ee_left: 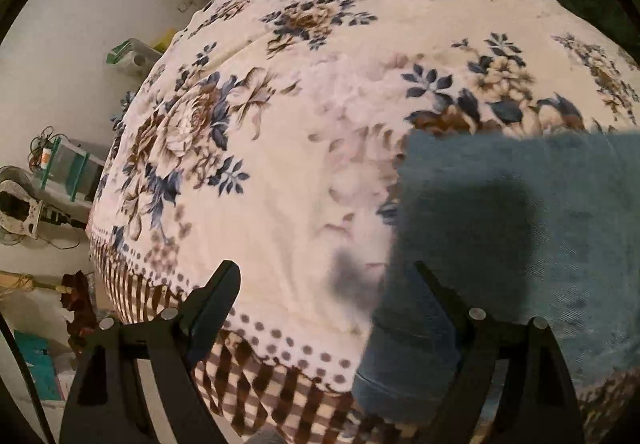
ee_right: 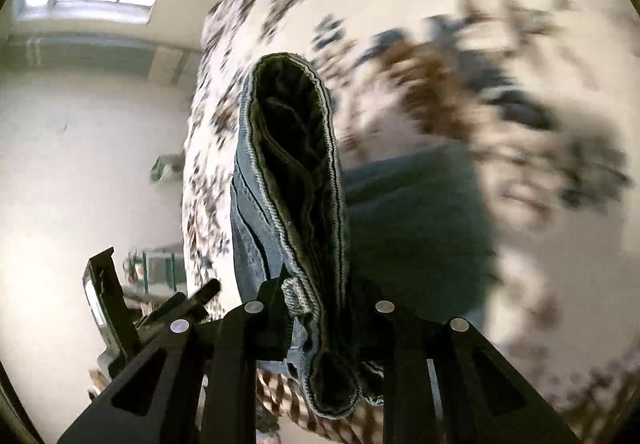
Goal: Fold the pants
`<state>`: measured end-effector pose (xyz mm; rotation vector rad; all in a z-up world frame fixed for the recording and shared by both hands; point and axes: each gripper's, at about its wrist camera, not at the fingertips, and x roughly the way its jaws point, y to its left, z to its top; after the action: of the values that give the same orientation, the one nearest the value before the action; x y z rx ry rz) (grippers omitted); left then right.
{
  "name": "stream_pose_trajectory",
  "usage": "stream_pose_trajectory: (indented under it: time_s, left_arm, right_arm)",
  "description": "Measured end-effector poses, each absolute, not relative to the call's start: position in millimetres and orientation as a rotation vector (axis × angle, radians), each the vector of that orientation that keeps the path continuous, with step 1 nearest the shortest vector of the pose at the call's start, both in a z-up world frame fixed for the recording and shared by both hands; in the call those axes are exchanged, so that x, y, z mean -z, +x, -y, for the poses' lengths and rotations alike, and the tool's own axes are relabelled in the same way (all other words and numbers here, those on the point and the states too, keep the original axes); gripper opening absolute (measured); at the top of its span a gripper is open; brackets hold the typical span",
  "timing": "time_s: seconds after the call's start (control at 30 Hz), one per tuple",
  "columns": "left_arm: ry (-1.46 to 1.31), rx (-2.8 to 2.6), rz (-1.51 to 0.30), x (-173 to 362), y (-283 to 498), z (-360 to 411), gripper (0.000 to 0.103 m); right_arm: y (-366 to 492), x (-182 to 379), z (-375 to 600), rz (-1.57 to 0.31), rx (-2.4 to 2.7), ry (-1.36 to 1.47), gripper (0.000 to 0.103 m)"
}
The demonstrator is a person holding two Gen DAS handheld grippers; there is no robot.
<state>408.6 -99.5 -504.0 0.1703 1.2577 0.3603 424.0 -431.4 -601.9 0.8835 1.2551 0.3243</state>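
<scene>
- My right tool (ee_right: 320, 328) pinches the jeans (ee_right: 296, 172) by the stiff, doubled hem; the rest lies on the flowered bed (ee_left: 320, 92).
- Denim looks heavy and floppy; I'd grip thick seams.
- My left tool (ee_left: 332, 284) hovers open beside the cloth.

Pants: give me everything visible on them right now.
The pants are blue denim with pale stitched hems and a dark inside. In the right wrist view a leg-opening end is lifted, gaping, pinched between the right gripper fingers. In the left wrist view the rest lies flat on the floral blanket, a cuffed end near the checked border. The left gripper is open above it, not gripping.
</scene>
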Motion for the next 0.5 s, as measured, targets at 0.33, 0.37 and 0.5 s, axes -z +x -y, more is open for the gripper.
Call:
stream_pose_trajectory:
  time_s: [0.33, 0.37, 0.5]
  left_arm:
    - [0.137, -0.261, -1.326, 528.5, 425.9, 127.5, 0.084]
    - [0.119, -0.242, -1.34, 531.9, 432.4, 128.9, 0.084]
    - [0.054, -0.176, -1.38, 545.3, 462.3, 133.9, 0.084]
  right_arm:
    - [369.3, 686.5, 523.9, -1.497, -0.048, 0.987, 0.048]
    - [368.6, 684.6, 528.4, -1.49, -0.033, 0.977, 0.049]
    - [381.5, 671.9, 546.9, -1.416, -0.004, 0.997, 0.068]
